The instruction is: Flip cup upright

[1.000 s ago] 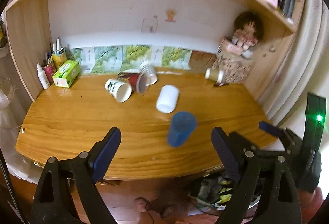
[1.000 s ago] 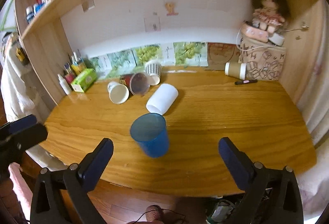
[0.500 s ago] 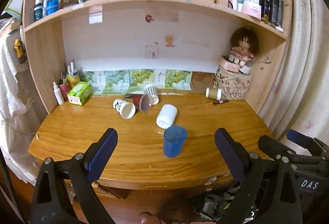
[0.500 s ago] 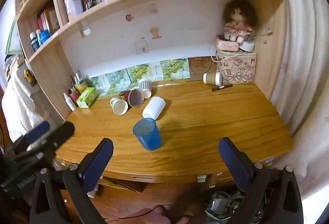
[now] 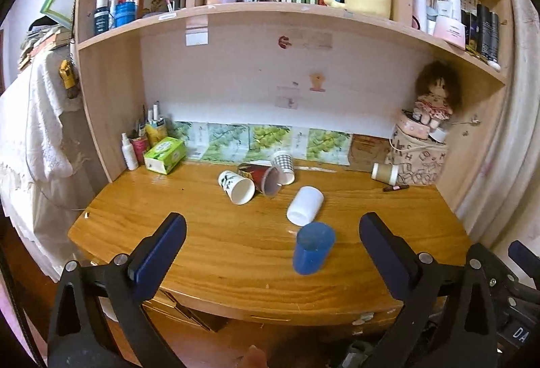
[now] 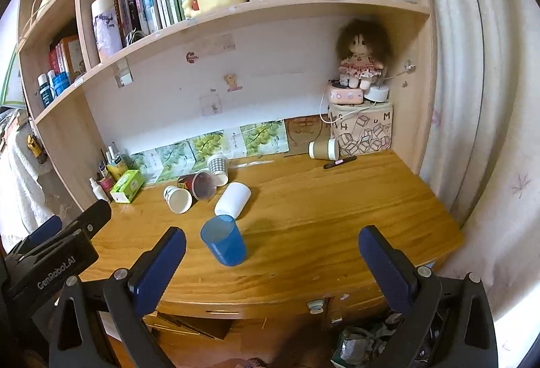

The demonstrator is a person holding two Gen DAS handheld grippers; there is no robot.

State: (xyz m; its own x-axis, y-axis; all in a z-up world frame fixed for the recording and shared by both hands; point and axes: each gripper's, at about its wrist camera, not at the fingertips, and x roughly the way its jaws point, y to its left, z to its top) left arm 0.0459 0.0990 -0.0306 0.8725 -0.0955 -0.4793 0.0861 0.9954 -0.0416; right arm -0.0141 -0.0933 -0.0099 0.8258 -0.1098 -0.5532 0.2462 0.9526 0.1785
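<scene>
A blue plastic cup (image 5: 313,248) (image 6: 224,244) stands upright near the desk's front edge. Behind it a white cup (image 5: 304,205) (image 6: 233,199) lies on its side. Further back lie a white printed paper cup (image 5: 236,187) (image 6: 177,198), a dark red cup (image 5: 261,178) (image 6: 199,184) and a checked cup (image 5: 284,162) (image 6: 218,165). A brown paper cup (image 5: 384,173) (image 6: 323,149) lies at the back right. My left gripper (image 5: 271,244) is open and empty, held back from the desk's front. My right gripper (image 6: 271,261) is open and empty too, also off the desk.
The wooden desk (image 5: 209,233) (image 6: 337,209) sits under bookshelves. A green tissue box (image 5: 165,154) and bottles (image 5: 130,152) stand at the back left. A printed box with a doll (image 6: 361,128) stands back right, a pen (image 6: 339,162) beside it. A curtain (image 6: 472,131) hangs on the right.
Both grippers have pulled back and up from the desk, so the shelves came into view. The blue cup stays upright in the same spot. Both stay open.
</scene>
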